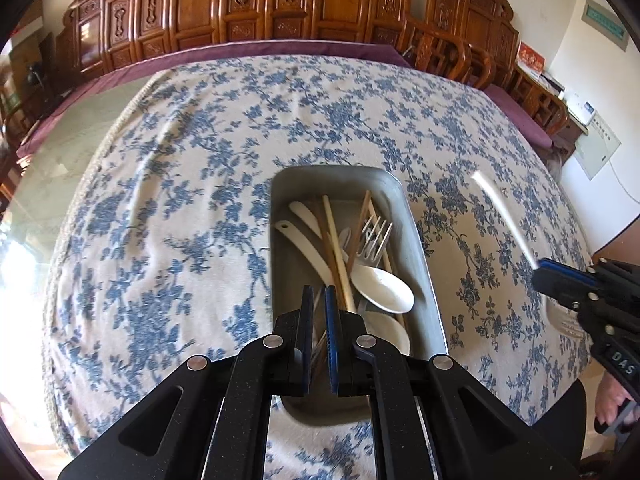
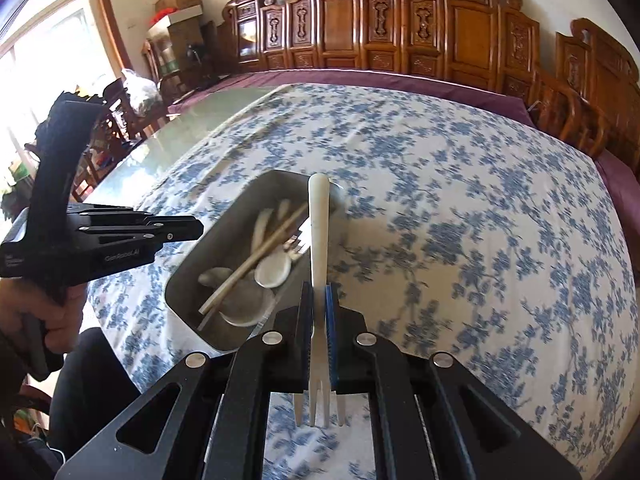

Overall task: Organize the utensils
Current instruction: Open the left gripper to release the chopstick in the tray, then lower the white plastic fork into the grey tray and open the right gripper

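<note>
Fig. — two-gripper utensil sort, wrist views. Right gripper [image 2: 319,320]: jaws pinching white-handled fork [image 2: 319,236] at neck, handle fwd, tines back toward camera. Fork carried clear of floral tablecloth [image 2: 460,208], just right of metal tray [image 2: 188,280]; not yet inside. Left gripper [image 1: 319,320]: jaws pressed nearly together, nothing visibly between them, hovering over near end of tray. Tray contents: white spoons [image 1: 382,288], chopsticks [image 1: 338,248], metal forks [image 1: 374,236] — loosely crossed, no visible sorting.

Risks (judged): narrow grip at neck, long handle ahead of pads — fork could pivot or slip if swung fast. Tray shallow and crowded; dropped from height, fork may bounce off the pile or land across the rim. Grippers near each other over the tray — collision likely if both approach together. Cloth wrinkled; tray could slide if nudged.
</note>
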The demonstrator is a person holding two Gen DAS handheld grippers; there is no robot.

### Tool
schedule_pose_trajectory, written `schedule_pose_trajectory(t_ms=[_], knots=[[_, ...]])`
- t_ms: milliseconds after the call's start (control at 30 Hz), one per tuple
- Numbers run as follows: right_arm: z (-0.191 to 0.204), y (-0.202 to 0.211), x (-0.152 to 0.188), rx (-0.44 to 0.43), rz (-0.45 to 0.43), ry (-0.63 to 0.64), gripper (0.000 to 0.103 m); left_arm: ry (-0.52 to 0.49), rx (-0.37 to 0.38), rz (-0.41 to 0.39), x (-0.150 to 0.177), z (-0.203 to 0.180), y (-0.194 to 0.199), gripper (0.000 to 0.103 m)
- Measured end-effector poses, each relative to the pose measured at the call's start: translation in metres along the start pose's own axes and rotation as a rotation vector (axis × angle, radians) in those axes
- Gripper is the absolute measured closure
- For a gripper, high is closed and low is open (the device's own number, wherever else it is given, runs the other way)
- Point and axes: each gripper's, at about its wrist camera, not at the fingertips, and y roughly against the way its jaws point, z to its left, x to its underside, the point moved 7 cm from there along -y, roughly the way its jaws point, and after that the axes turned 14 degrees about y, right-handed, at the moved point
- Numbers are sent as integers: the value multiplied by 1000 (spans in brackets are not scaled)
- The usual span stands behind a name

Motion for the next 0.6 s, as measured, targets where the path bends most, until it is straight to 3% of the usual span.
schedule_pose_trajectory(t_ms=[267,600], knots=[[27,-17,-19,-40,-5,-14,95,10,-3,-33,2,21,26,95],[47,-40,-42,-76,0,-58,95,34,-19,-73,2,49,48,65]])
